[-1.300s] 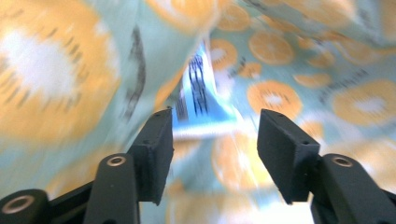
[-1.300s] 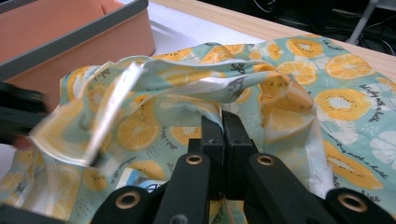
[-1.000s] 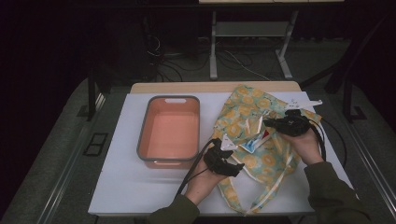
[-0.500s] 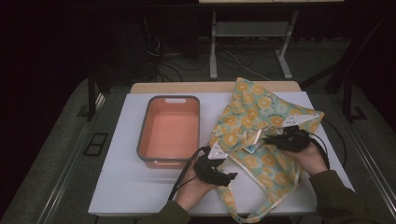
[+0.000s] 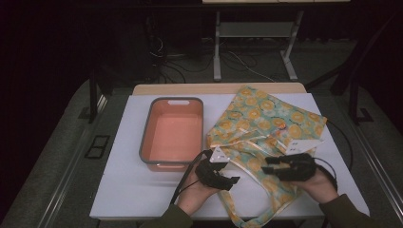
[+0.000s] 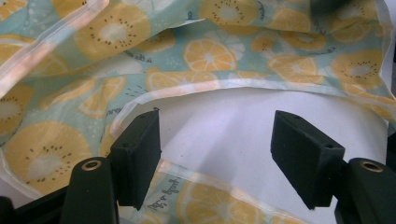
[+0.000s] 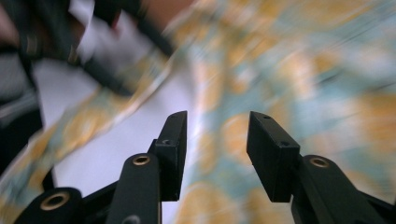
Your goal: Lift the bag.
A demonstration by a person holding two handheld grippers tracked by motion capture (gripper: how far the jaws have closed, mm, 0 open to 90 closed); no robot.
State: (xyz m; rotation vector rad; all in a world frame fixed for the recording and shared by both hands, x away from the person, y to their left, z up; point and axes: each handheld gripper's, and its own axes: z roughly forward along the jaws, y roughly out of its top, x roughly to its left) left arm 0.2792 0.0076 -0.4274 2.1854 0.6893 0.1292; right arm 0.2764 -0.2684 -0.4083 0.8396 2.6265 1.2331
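High view, tote bag: lies flat at table's right half, beside orange bin.
Left gripper: jaws apart, straddling handle strap.
Right gripper: jaws just opened, nothing between.
Risk: strap may slip out, jaws unclamped.

Parted gripper over blurred fruit-print bag

Bare table lies open to the left of the left gripper; just ahead the orange bin blocks, and the fruit-print bag sprawls to its right.
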